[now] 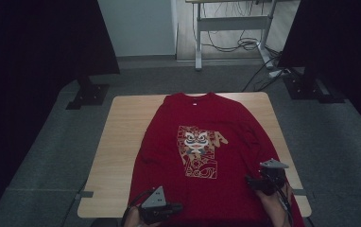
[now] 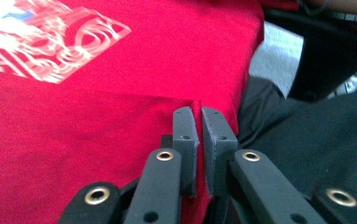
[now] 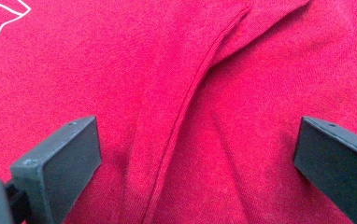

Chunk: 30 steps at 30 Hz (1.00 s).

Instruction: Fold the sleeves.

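A red T-shirt (image 1: 202, 118) with a lion-face print (image 1: 197, 150) lies flat on the wooden table (image 1: 119, 142), collar at the far side and hem at the near edge. My left gripper (image 1: 177, 207) rests low at the shirt's near left hem. In the left gripper view its jaws stand a narrow slit apart, and a small ridge of the shirt's edge (image 2: 196, 104) rises at the left gripper (image 2: 199, 114) tips. My right gripper (image 1: 250, 182) hovers over the shirt's right side. In the right gripper view the right gripper (image 3: 197, 158) is wide open over a folded seam (image 3: 186, 116).
The table's near edge (image 1: 103, 213) is beside my left hand. Grey carpet surrounds the table. Black stand bases (image 1: 88, 94) (image 1: 306, 87) sit at the far corners, and a desk frame with cables (image 1: 235, 42) stands behind. Dark clothing (image 2: 307, 140) shows beyond the hem in the left gripper view.
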Tool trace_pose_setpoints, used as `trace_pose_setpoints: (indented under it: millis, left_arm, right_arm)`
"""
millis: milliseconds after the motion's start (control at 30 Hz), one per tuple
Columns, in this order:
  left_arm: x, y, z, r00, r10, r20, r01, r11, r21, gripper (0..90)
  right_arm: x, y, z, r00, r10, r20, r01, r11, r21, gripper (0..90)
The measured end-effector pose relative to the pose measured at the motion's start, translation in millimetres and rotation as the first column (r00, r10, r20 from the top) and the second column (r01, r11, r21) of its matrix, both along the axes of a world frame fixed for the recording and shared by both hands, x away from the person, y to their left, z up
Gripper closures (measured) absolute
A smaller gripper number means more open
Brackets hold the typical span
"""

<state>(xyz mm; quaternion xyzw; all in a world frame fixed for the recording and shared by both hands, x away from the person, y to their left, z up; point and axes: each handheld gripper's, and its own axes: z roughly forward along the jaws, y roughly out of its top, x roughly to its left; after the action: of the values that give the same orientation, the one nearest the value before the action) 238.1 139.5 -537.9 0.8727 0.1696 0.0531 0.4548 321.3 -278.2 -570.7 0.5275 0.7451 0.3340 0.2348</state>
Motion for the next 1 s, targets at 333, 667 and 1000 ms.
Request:
trace_pose_setpoints:
  millis: [333,667,1000]
  left_arm:
    - [21.2,7.4,16.7,0.9885,0.138,0.063,-0.136,0.9903,-0.027,40.7]
    - [48.3,4.0,13.7,0.9800,0.192,0.051,-0.192,0.9814,-0.007,32.7]
    - [71.3,-5.8,16.4,0.9748,0.214,0.064,-0.215,0.9765,0.015,27.0]
  right_arm:
    - [0.0,0.0,0.0,1.0000,0.001,0.000,-0.001,1.000,0.000,0.7]
    - [0.0,0.0,0.0,1.0000,0.001,0.000,-0.001,1.000,0.000,0.7]
    - [0.0,0.0,0.0,1.0000,0.001,0.000,-0.001,1.000,0.000,0.6]
